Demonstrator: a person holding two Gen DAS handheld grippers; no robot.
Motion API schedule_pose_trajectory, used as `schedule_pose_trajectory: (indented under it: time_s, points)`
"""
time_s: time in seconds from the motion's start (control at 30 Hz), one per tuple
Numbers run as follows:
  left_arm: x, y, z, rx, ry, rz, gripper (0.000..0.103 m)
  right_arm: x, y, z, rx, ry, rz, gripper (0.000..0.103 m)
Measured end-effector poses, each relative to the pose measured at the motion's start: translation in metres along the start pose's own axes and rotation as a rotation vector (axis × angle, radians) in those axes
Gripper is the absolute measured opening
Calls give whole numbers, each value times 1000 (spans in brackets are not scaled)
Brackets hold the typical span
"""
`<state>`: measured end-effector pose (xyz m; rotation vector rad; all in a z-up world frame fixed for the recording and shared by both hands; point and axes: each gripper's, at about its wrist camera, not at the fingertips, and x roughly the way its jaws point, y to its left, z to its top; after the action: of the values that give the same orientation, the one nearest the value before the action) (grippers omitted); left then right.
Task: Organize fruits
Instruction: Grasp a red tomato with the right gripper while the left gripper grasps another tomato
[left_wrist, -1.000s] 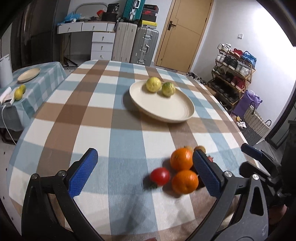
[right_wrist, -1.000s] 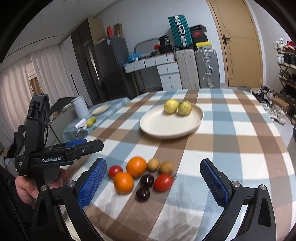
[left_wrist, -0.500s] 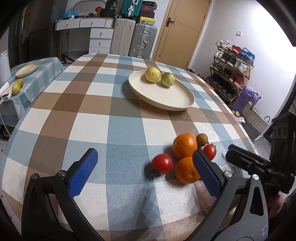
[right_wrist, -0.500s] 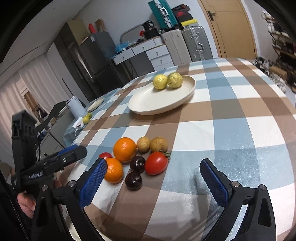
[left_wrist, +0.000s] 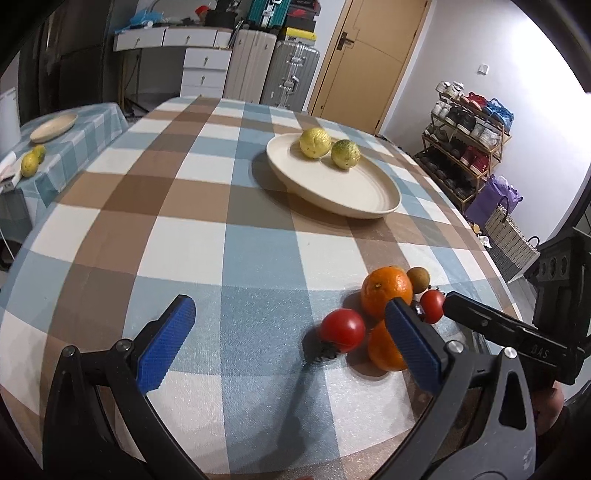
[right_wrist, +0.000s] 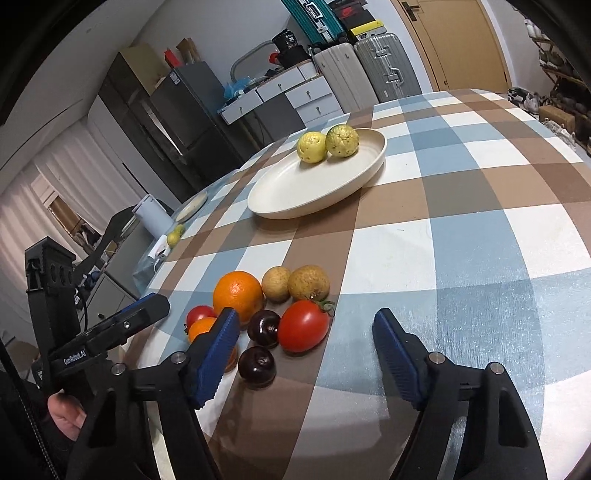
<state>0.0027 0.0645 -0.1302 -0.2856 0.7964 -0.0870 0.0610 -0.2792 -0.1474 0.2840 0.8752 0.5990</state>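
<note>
A cluster of fruit lies near the front edge of the checked table (left_wrist: 192, 236): two oranges (right_wrist: 238, 291), a large tomato (right_wrist: 303, 325), a small tomato (right_wrist: 197, 314), two brown fruits (right_wrist: 308, 282) and two dark plums (right_wrist: 256, 366). My right gripper (right_wrist: 308, 360) hangs just over them with its jaws closing. The nearer plum sits between its fingers, untouched by the pads. My left gripper (left_wrist: 291, 343) stands open left of the cluster, its right finger in front of the lower orange (left_wrist: 384, 350). A cream plate (left_wrist: 369, 199) farther back holds two yellow-green fruits (left_wrist: 314, 143).
A low side table (left_wrist: 92, 122) at the left carries a small plate (left_wrist: 53, 127) and lemons (left_wrist: 29, 164). Suitcases (left_wrist: 291, 74), drawers and a door stand at the back, a shoe rack (left_wrist: 465, 136) at the right. The table edge runs close behind the fruit cluster.
My right gripper sank and rolled toward the fruit cluster, and its jaws narrowed. My left gripper dropped a little closer to the table.
</note>
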Motion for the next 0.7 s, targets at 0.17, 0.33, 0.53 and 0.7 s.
schedule_pose_trajectory:
  time_s: [0.17,0.33,0.53,0.7]
  points:
    - [4,7,1,-13,-3,1,102,3,2,-1,-3,6,0,61]
    - [4,11,1,-23,-8,2,102,7,7,0,-19,20,-12,38]
    - [4,19,4,-54,-2,-14,102,11,6,2,-5,36,-24,31]
    - [3,24,4,-66,8,-34,102,8,7,0,-17,23,-40,30]
